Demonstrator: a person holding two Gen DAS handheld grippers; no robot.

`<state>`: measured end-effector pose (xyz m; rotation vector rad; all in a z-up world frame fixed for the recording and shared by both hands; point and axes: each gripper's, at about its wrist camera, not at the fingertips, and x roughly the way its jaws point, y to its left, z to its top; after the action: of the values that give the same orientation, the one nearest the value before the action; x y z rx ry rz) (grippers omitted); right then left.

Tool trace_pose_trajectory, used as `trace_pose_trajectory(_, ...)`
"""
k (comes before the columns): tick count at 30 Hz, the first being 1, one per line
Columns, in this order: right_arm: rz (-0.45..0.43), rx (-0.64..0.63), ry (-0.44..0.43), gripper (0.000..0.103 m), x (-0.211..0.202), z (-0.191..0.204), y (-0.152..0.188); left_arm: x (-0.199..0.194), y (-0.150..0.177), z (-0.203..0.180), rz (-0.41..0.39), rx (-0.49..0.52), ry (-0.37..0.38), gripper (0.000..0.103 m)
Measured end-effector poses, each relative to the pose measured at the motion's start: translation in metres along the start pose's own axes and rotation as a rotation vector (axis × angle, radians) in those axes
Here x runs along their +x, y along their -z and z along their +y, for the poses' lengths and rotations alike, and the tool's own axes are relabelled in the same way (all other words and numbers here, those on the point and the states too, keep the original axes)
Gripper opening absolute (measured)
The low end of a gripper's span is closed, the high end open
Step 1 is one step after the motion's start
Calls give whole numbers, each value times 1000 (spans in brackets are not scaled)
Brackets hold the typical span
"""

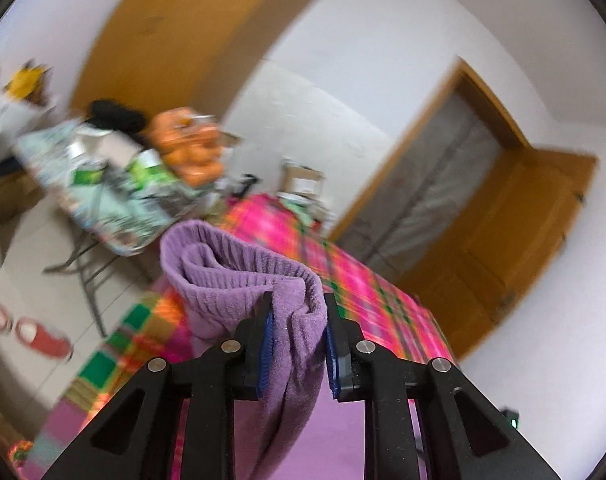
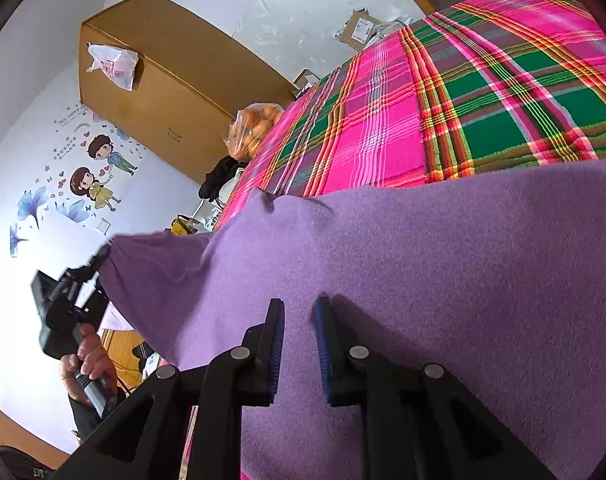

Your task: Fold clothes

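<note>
The left gripper (image 1: 297, 344) is clenched on a bunched fold of the purple garment (image 1: 239, 276), with the ribbed hem looping up above its blue pads (image 1: 266, 354); the cloth hangs down between the fingers. In the right wrist view this same gripper shows at the left, held by a hand (image 2: 89, 364), lifting a corner of the garment off the near edge of the bed.

The right gripper (image 2: 299, 344) sits low over the flat spread of the purple garment, which lies on the plaid bedspread (image 2: 443, 112) along its near edge. Its jaws stand narrowly apart with cloth between them, but I cannot tell whether the pads actually pinch it.

The step in hand looks like raising one side to begin a fold. The next move likely calls for carrying the lifted corner across the flat part, keeping the grip firm while the right side holds the cloth from sliding.
</note>
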<state>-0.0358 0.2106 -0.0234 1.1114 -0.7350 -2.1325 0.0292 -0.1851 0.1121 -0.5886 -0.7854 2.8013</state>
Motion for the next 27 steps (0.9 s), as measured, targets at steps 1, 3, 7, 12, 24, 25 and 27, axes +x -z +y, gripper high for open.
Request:
trace_pose_trajectory(1,-5,2,4,16,-1,0,0,4,4,-13,14,37,23,22)
trace_pose_trajectory(3,-26,5,24,17,-6,0,0,11,12,-34,48,92,61,22)
trace_pose_trajectory(7,-42,-19,27,24,-14,6,0,28,38,-73,129,206,120,22)
trace_pose_trajectory(12,-47,-33,18,25,-23,9,0,47,78,-107,255,325,190,22)
trace_pose_trajectory(24,-48,-16,19,28,-36,1,3,65,138,-115,487,400,266,31)
trace_pose_trajectory(25,-49,-17,17,28,-37,2,3,59,137,-116,476,398,291,31)
trace_pose_trajectory(27,-50,-21,13,29,-38,2,4,47,129,-117,441,396,331,33)
